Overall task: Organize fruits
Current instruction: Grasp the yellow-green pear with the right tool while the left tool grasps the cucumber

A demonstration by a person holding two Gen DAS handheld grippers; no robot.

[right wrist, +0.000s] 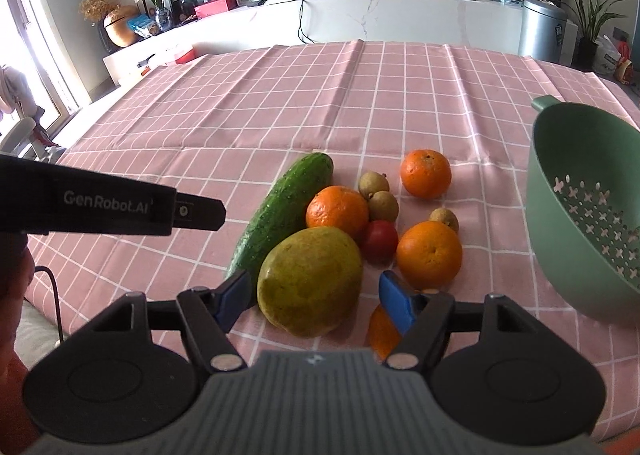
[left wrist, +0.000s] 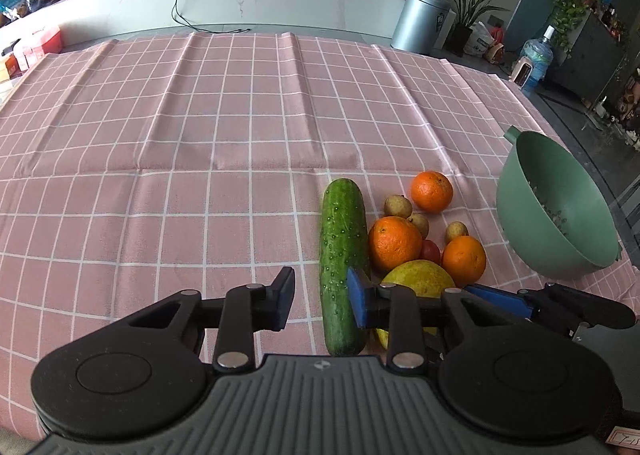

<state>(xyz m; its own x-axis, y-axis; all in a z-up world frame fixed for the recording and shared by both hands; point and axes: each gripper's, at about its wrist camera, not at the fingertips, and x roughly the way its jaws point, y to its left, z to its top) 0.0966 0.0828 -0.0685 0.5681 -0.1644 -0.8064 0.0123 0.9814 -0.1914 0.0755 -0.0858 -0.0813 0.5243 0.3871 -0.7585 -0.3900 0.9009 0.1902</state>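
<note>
A pile of fruit lies on the pink checked tablecloth [left wrist: 200,175]. A green cucumber [left wrist: 343,263] [right wrist: 280,215] lies beside oranges [left wrist: 394,243] [right wrist: 429,251], a yellow-green mango [right wrist: 310,281] [left wrist: 418,279], a red tomato [right wrist: 380,239] and small brown longans [right wrist: 378,195]. My left gripper [left wrist: 322,301] is open, its right finger against the cucumber's near end. My right gripper [right wrist: 316,301] is open with its jaws on either side of the mango, not touching it. An empty green colander [right wrist: 580,215] [left wrist: 556,207] stands at the right.
Another orange [right wrist: 384,331] lies partly hidden under my right gripper's right finger. The left gripper's body [right wrist: 112,207] reaches in from the left of the right wrist view. The table's right edge is just past the colander. A white counter and a metal bin [left wrist: 424,19] stand beyond the table.
</note>
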